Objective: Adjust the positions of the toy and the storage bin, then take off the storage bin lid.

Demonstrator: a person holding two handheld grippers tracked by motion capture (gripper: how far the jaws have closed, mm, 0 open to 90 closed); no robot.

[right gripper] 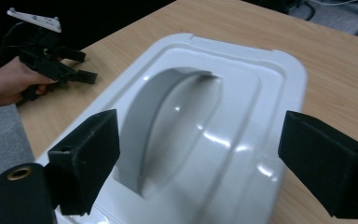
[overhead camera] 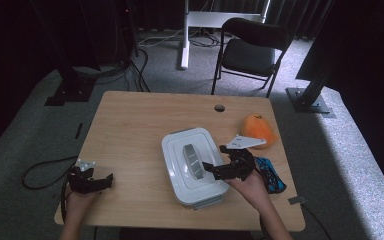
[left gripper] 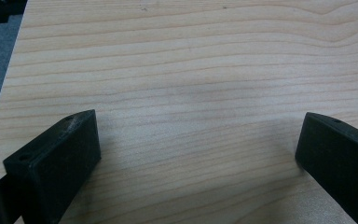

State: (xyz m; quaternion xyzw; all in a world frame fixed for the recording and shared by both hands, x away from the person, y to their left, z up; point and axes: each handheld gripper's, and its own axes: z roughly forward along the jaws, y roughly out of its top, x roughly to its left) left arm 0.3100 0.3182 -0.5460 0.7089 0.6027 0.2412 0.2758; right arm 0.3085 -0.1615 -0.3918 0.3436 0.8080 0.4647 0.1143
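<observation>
One white lidded container [overhead camera: 194, 166] near the middle of the tabletop [overhead camera: 130, 125], with a grey arched handle [overhead camera: 193, 161] sunk in the lid. Probably rigid plastic, glossy and slippery, likely light; best taken by that handle. Right gripper [right gripper: 200, 163] spread wide just above the lid, handle between the fingers [right gripper: 86, 156] but untouched. Left gripper [overhead camera: 97, 181] open too, well apart, over bare wood.
</observation>
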